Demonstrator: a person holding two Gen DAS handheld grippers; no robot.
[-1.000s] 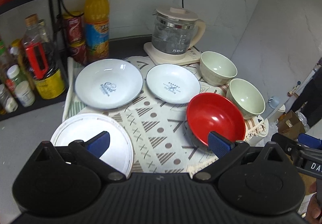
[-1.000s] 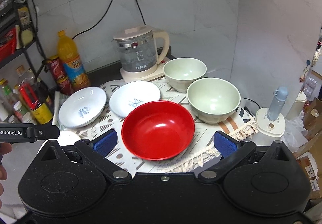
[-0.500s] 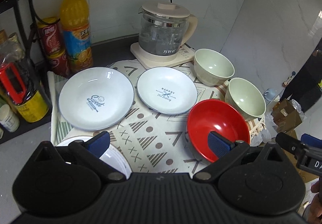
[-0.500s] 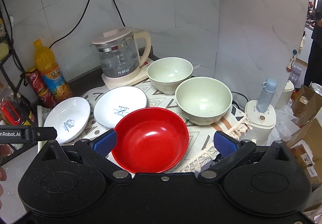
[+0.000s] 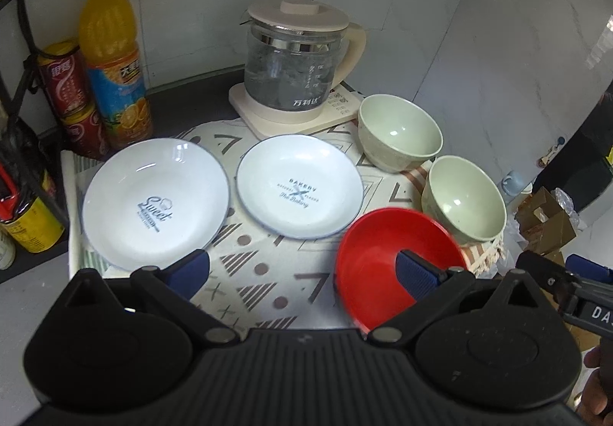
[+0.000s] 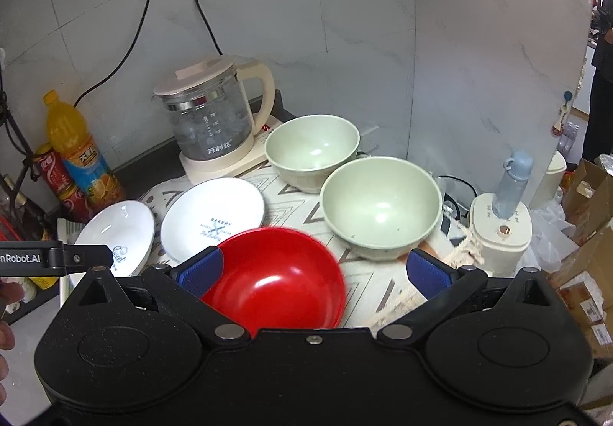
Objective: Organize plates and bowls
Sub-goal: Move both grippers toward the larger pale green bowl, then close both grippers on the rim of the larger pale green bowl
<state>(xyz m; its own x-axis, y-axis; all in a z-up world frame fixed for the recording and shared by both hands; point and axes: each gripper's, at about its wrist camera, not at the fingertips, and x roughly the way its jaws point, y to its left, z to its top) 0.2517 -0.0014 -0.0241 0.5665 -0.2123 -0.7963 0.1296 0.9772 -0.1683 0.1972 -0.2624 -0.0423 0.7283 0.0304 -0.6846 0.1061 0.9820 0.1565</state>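
On a patterned mat (image 5: 264, 272) lie two white plates, "Sweet" (image 5: 155, 202) at left and "Bakery" (image 5: 299, 190) beside it. A red bowl (image 5: 383, 265) sits at the mat's front right, with two pale green bowls (image 5: 398, 136) (image 5: 463, 200) behind it. In the right wrist view the same red bowl (image 6: 279, 280), green bowls (image 6: 312, 150) (image 6: 379, 207) and plates (image 6: 212, 217) (image 6: 115, 234) show. My left gripper (image 5: 302, 271) is open above the mat's front. My right gripper (image 6: 314, 267) is open above the red bowl. Neither holds anything.
A glass kettle (image 5: 299, 69) on its base stands at the back. An orange juice bottle (image 5: 115, 62) and red cans (image 5: 65, 81) stand back left by a rack. A small appliance with a blue bottle (image 6: 502, 219) and cardboard boxes (image 6: 586, 203) lie off the right edge.
Both grippers moved forward and rightward over the dishes. The white plate at the front left has dropped out of the left view. The dishes stay in place.
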